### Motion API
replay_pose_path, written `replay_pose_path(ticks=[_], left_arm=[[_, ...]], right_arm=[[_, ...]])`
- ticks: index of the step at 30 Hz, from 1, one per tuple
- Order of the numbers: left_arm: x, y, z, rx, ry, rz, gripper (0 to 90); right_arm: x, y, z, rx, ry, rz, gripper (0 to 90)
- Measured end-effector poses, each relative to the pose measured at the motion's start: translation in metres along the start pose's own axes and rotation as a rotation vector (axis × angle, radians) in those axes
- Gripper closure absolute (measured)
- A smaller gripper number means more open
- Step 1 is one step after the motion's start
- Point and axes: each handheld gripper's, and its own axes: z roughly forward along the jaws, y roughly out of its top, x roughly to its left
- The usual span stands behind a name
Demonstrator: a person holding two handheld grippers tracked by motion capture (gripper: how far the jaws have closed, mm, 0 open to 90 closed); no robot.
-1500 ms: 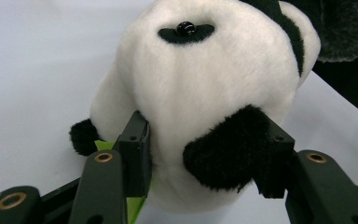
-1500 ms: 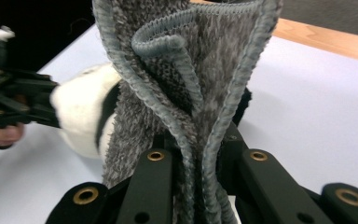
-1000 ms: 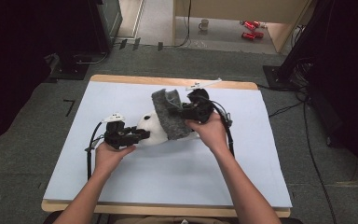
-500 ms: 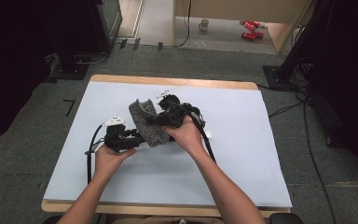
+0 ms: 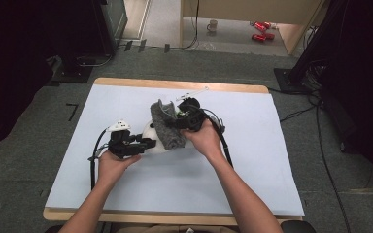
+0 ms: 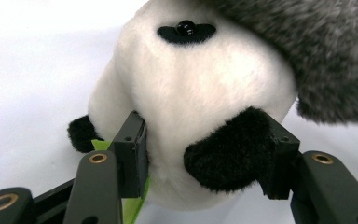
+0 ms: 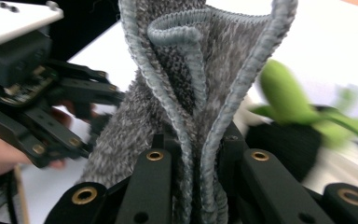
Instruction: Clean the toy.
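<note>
From above, my counter (image 5: 126, 194) is lit evenly and brightly, its pale sheet almost shadowless, while the room at both sides falls to near black. The floor beyond is dimmer but readable. That picture is soft, with fine detail smeared. Along my left tongs (image 6: 205, 163) the white plush (image 6: 191, 93) glares close to washed out, and the counter behind it is a bright haze. Along my right tongs (image 7: 191, 186) the grey cloth (image 7: 186, 93) is sharp near the middle, but the green thing (image 7: 284, 93) and the far hand are blurred by motion.
</note>
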Motion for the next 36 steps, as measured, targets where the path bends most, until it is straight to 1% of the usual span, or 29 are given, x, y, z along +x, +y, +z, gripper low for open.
replay_pose_path(ticks=[1, 5, 8, 11, 14, 22, 28, 33, 34, 36], left_arm=[[0.000, 0.000, 0.000, -0.004, -0.003, -0.003, 46.0], [0.002, 0.002, 0.001, -0.005, -0.007, 0.004, 46.2], [0.005, 0.004, 0.002, -0.005, -0.017, -0.011, 46.4], [0.008, 0.005, 0.002, -0.003, -0.023, -0.019, 46.8], [0.010, 0.007, 0.003, -0.001, -0.027, -0.017, 47.0], [0.013, 0.009, 0.003, 0.001, -0.031, -0.015, 47.3], [0.014, 0.010, 0.004, 0.000, -0.036, -0.022, 47.4], [0.014, 0.010, 0.004, -0.002, -0.035, -0.023, 47.3], [0.014, 0.010, 0.004, 0.000, -0.033, -0.022, 47.3], [0.012, 0.010, 0.003, 0.005, -0.024, -0.006, 47.3]], right_arm=[[-0.003, -0.001, -0.003, 0.002, -0.015, 0.002, 80.1], [-0.013, -0.008, -0.015, -0.006, -0.032, 0.011, 80.2], [-0.018, -0.011, -0.023, -0.011, -0.047, 0.016, 80.1], [-0.024, -0.014, -0.032, -0.020, -0.059, 0.040, 80.0], [-0.030, -0.017, -0.041, -0.030, -0.075, 0.053, 80.2], [-0.037, -0.022, -0.056, -0.043, -0.095, 0.054, 80.6], [-0.046, -0.026, -0.072, -0.068, -0.110, 0.080, 80.8], [-0.053, -0.030, -0.082, -0.084, -0.121, 0.093, 80.7], [-0.054, -0.030, -0.083, -0.088, -0.124, 0.094, 80.7], [-0.057, -0.032, -0.087, -0.095, -0.127, 0.101, 80.6]])
